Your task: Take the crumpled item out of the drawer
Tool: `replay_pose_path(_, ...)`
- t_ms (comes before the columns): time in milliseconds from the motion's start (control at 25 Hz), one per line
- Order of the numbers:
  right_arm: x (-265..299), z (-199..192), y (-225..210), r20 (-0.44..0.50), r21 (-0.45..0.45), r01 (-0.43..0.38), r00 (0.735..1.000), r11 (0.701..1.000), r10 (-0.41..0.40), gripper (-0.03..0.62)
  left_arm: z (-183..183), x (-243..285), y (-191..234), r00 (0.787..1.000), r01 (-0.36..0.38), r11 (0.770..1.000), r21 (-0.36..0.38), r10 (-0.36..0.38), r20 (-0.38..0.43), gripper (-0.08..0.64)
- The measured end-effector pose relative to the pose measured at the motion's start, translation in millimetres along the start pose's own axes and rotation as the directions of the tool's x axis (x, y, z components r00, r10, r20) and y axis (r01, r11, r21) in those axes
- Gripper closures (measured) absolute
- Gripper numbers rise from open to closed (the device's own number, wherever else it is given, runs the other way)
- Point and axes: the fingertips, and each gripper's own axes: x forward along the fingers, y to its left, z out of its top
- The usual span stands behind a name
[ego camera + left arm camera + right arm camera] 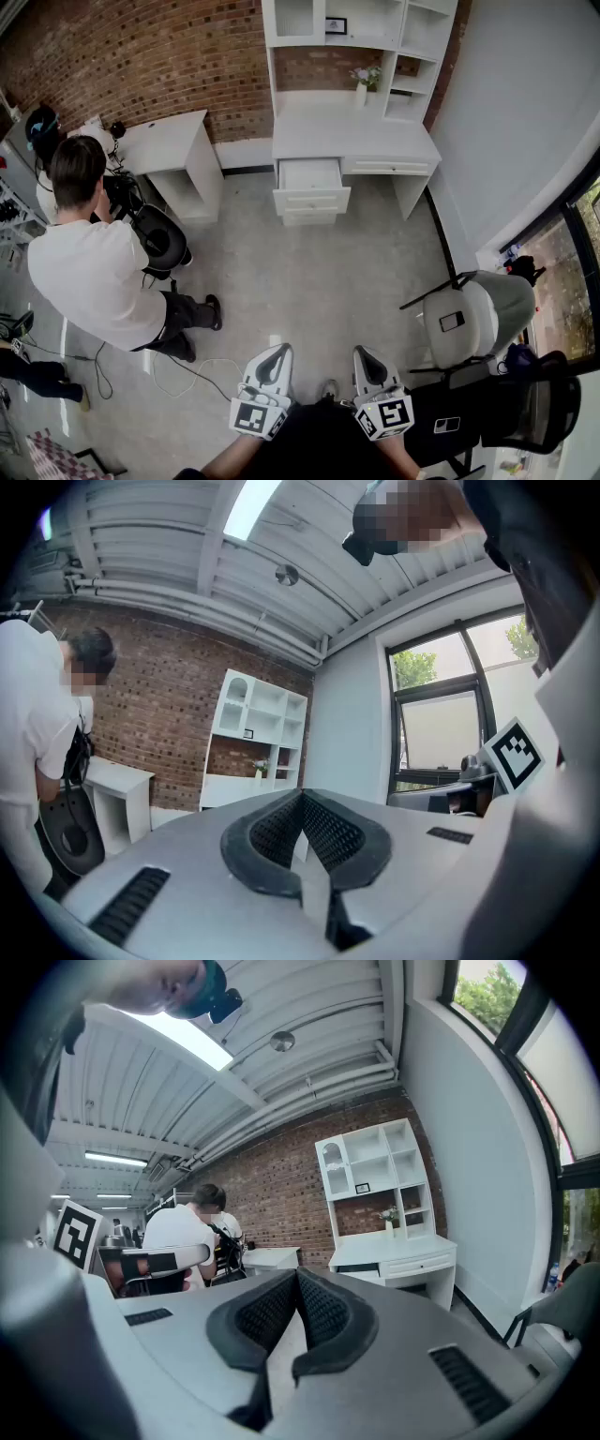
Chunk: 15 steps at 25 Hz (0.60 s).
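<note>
- Head view: the left gripper [276,361] and right gripper [369,362] sit low by the person's body, well apart from the white table [356,136] across the floor. Its drawer [311,174] stands pulled open; the crumpled item inside is too small to make out.
- Left gripper view: jaws pressed together, nothing between them.
- Right gripper view: jaws likewise closed and empty. Approach, reach and grasp all seem left to do.
</note>
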Motion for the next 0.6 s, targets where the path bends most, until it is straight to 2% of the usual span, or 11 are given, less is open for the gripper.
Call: replay_pose_path(600, -2, 0, -42, -0.006, -0.001, -0.038, 0.999, 0.999, 0.038, 0.58, -8, 36, -33, 1.0, -0.013, 1.0, 0.005, 0.013, -0.008, 0.537)
